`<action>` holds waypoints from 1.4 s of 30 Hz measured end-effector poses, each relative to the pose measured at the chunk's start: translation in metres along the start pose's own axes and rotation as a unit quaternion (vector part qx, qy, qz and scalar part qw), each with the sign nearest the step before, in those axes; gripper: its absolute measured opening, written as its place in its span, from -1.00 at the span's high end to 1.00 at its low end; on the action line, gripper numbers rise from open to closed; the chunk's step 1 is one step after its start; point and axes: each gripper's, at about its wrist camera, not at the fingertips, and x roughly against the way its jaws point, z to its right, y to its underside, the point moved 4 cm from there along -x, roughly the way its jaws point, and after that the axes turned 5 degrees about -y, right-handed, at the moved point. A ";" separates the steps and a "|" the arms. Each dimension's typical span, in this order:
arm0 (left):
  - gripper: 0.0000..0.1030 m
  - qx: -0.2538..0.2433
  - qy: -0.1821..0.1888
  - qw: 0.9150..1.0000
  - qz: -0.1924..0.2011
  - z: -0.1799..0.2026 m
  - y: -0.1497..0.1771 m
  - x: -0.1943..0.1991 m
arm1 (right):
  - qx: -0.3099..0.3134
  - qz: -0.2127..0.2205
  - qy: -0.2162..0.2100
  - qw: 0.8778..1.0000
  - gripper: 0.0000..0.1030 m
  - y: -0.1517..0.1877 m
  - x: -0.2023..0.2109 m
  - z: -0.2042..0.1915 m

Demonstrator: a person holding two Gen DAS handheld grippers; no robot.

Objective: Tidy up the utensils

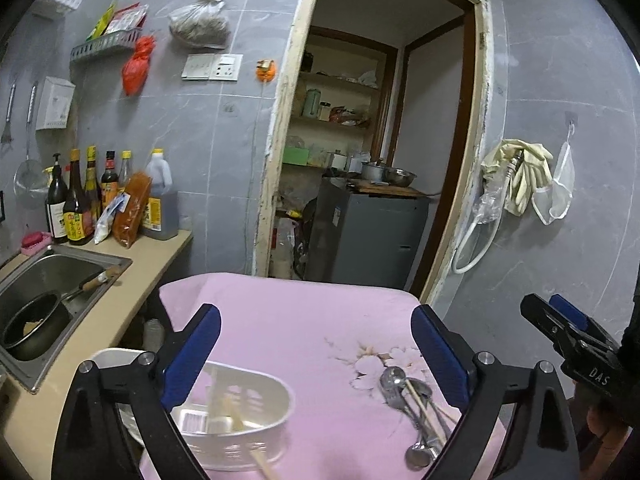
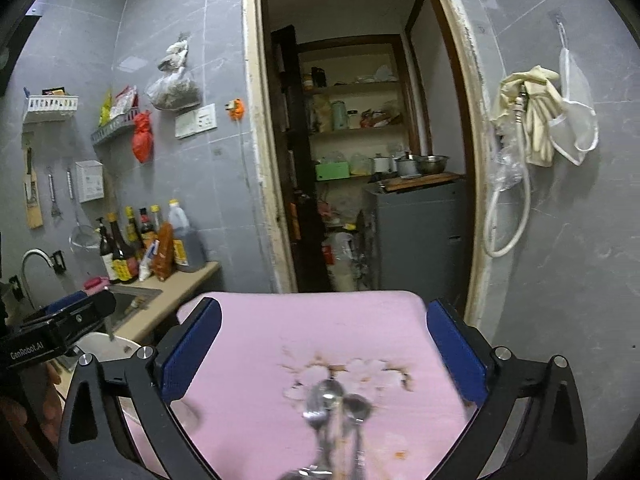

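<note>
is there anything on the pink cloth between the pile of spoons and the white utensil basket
Nothing visible. Only bare pink cloth lies between the spoons and the white basket, which already holds chopsticks.

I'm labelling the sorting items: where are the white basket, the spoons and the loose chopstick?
white basket (image 1: 276, 396): left wrist view, far rim.
spoons (image 1: 394, 378): left wrist view, top spoon's bowl.
loose chopstick (image 1: 424, 408): left wrist view, mid-shaft.

A small home kitchen: a steel sink holding a black pan at lower left, sauce bottles on the counter, grey tiled walls, pantry shelves through the central doorway.
</note>
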 end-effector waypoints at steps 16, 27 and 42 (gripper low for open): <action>-0.88 -0.016 -0.010 0.999 -0.027 0.071 0.041 -0.038 | -0.012 -0.052 0.010 0.999 -0.96 0.037 -0.018 0.077; -0.88 -0.014 0.000 0.995 -0.102 0.088 0.079 -0.091 | -0.070 -0.148 -0.021 0.986 -0.96 0.100 -0.071 0.111; -0.34 0.013 0.036 0.979 -0.201 0.087 0.114 -0.162 | -0.078 -0.271 -0.098 0.955 -0.08 0.158 -0.149 0.092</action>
